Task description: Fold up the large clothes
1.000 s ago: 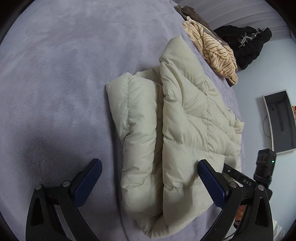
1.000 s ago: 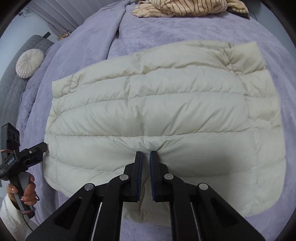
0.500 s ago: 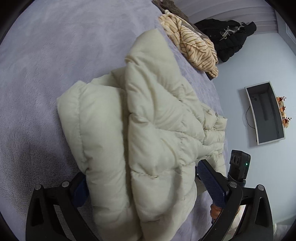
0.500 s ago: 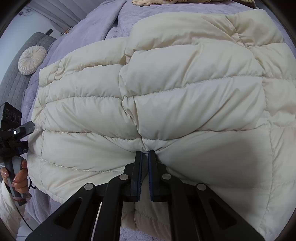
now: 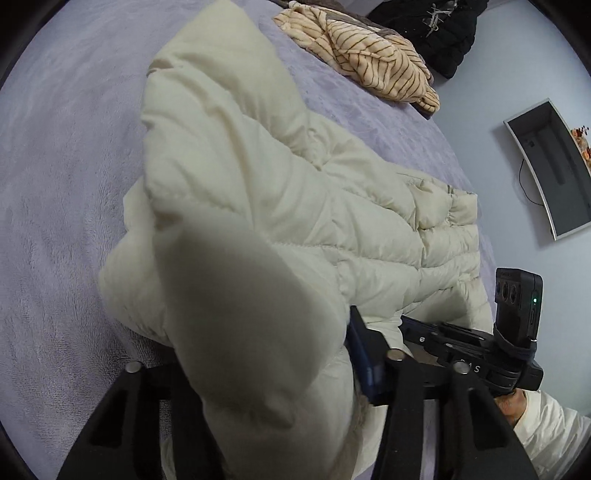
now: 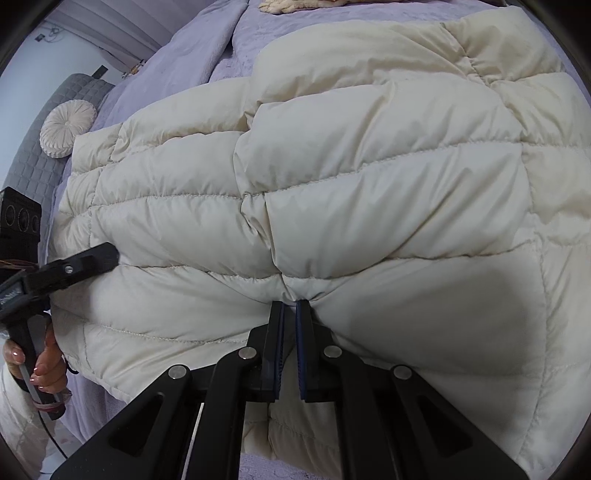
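Note:
A cream quilted puffer jacket (image 5: 258,192) lies folded on the lavender bed (image 5: 55,184). My left gripper (image 5: 266,354) is closed onto a thick bunch of the jacket's near end; the bulging fabric hides its left finger, and the blue pad of the right finger (image 5: 364,365) presses against the cloth. In the right wrist view the jacket (image 6: 351,177) fills the frame, and my right gripper (image 6: 290,306) is shut on a pinch of its front edge. The left gripper also shows there, at the jacket's left edge (image 6: 74,266).
A striped beige garment (image 5: 373,59) and a black garment (image 5: 436,33) lie at the far end of the bed. A wall screen (image 5: 550,166) hangs on the right. A round cushion (image 6: 68,127) rests on a grey headboard at the left.
My left gripper has moved in and closed on the jacket's near end, which it earlier only straddled. Both grippers have moved forward; the jacket looms larger and bunches up.

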`<state>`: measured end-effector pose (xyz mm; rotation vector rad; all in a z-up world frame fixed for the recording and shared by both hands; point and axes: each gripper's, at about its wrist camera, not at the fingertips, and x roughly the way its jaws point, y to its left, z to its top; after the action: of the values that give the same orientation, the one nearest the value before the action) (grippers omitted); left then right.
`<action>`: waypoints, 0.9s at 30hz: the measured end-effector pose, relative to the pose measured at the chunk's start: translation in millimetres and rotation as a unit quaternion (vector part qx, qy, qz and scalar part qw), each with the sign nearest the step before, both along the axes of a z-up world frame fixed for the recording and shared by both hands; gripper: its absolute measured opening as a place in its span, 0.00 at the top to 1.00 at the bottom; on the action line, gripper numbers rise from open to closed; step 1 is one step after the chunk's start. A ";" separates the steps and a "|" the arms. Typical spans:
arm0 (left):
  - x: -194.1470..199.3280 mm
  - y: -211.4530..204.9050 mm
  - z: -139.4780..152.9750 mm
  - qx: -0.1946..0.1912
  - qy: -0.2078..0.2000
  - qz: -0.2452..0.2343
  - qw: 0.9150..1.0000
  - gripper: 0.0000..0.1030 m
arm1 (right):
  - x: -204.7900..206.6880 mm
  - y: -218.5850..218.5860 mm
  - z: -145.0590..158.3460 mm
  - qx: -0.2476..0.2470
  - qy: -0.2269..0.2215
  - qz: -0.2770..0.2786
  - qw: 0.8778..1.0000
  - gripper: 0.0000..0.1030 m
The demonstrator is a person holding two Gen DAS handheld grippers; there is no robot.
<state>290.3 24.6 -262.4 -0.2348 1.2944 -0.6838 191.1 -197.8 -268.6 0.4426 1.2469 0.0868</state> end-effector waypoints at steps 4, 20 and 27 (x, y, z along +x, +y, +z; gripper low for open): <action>-4.7 -5.1 12.5 0.023 -0.029 -0.008 0.999 0.61 | 0.1 -2.5 -0.6 0.000 0.001 -0.001 1.000 0.95; -2.7 26.4 11.5 -0.015 -0.001 0.020 1.000 0.64 | 1.5 -5.5 73.3 -0.002 -0.066 0.012 0.998 0.91; -14.0 9.2 48.8 -0.002 -0.037 0.019 0.999 0.72 | 49.6 -24.7 53.6 0.011 -0.064 -0.026 0.998 0.90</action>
<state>276.3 33.8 -213.6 -0.2341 1.2156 -0.6573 240.6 -222.6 -215.0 0.4808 1.1080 0.0835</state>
